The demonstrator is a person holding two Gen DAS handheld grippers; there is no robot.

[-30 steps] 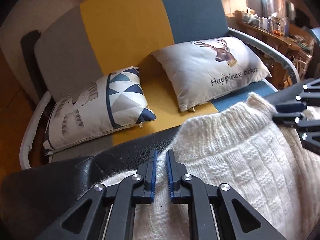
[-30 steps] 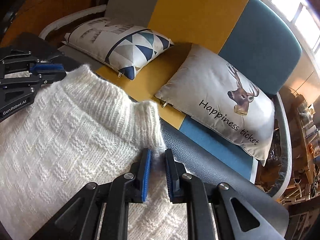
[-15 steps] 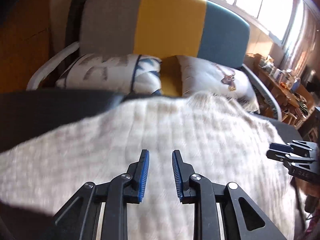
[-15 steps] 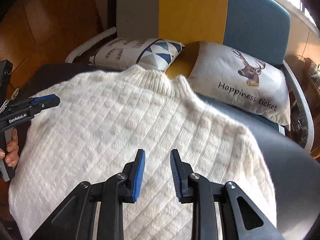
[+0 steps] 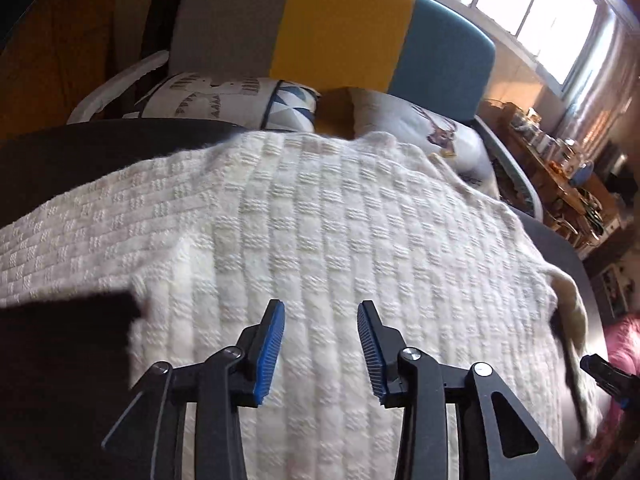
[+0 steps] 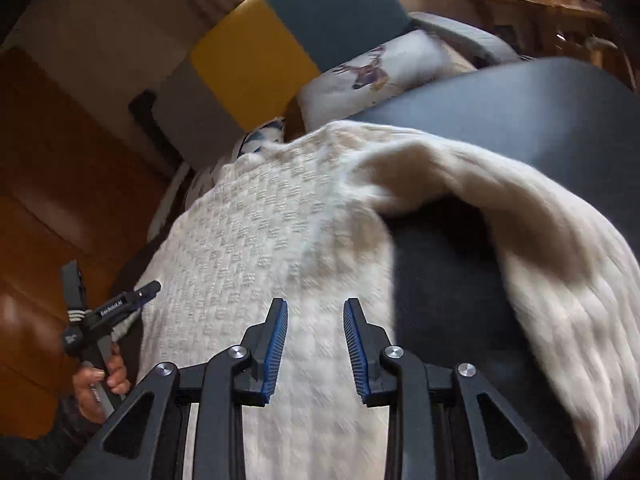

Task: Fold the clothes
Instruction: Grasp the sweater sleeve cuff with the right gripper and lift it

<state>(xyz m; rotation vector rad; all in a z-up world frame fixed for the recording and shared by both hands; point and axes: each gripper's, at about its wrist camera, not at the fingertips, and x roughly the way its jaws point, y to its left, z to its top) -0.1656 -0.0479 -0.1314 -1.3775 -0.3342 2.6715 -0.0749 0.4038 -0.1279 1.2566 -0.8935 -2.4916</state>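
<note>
A cream knitted sweater with a checked weave lies spread on a dark padded surface, collar toward the sofa. One sleeve runs out to the left. In the right wrist view the other sleeve curves away from the sweater body. My left gripper hovers open over the lower body of the sweater, holding nothing. My right gripper is open too, above the sweater's right edge near the armpit. The left gripper also shows in the right wrist view, held by a hand.
Behind the surface stands a sofa in grey, yellow and blue, with a triangle-pattern cushion and a deer-print cushion. A cluttered wooden shelf is at the right. Something pink lies at the right edge.
Both grippers let go of the sweater's shoulders and opened, then drew back toward its lower part. The sweater now lies flat. The right view has swung toward the right sleeve.
</note>
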